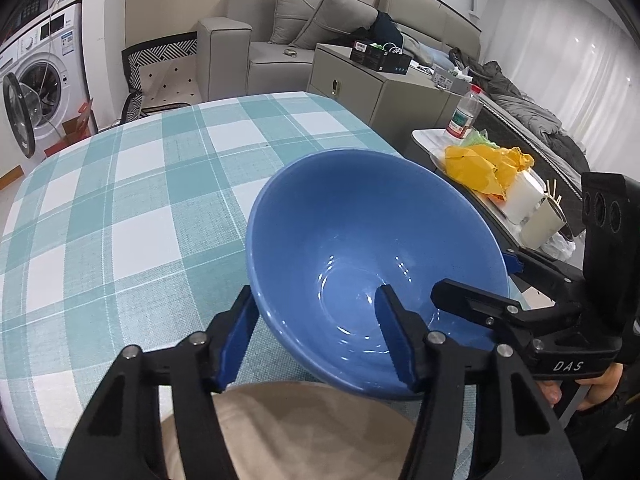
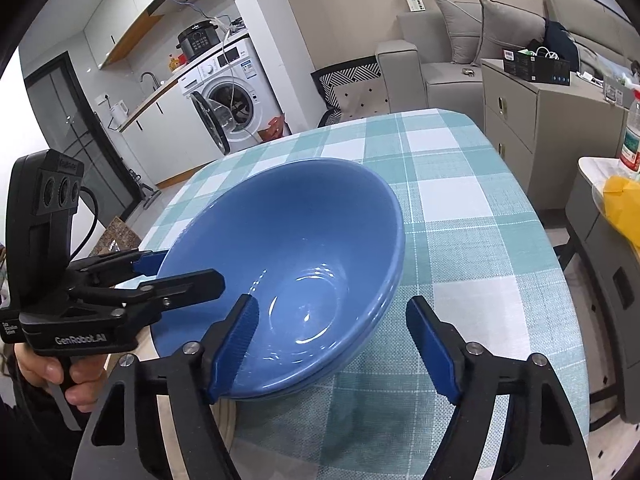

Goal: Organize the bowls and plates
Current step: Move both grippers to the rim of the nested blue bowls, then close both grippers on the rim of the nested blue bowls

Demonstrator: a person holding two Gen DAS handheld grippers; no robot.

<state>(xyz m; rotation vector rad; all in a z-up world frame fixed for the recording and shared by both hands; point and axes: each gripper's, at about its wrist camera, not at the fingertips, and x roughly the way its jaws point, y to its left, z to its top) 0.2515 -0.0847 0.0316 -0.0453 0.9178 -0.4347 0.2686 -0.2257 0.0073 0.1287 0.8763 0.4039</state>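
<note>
A large blue bowl point(image 1: 372, 264) sat on the checked teal-and-white tablecloth point(image 1: 132, 200) near the table's front edge, and in the right wrist view a second rim line low on its side suggested it was nested in another bowl, though that could not be told for sure. Both tongs straddled its near rim from opposite sides. The left gripper point(image 1: 316, 334) had one blue pad inside the bowl and the other outside its wall, with a gap visible between pad and wall, so it was not yet clamped. The right gripper point(image 2: 340, 350) likewise had its left finger inside the bowl and its right finger standing well clear of the outer wall, jaws released. A hand point(image 2: 48, 372) held the left tool's grip in the right wrist view. Beside the table stood a small side table point(image 1: 424, 136) with a yellow plastic bag point(image 1: 484, 168) and a bottle point(image 1: 464, 114); a washing machine point(image 2: 232, 84) stood farther back.
</note>
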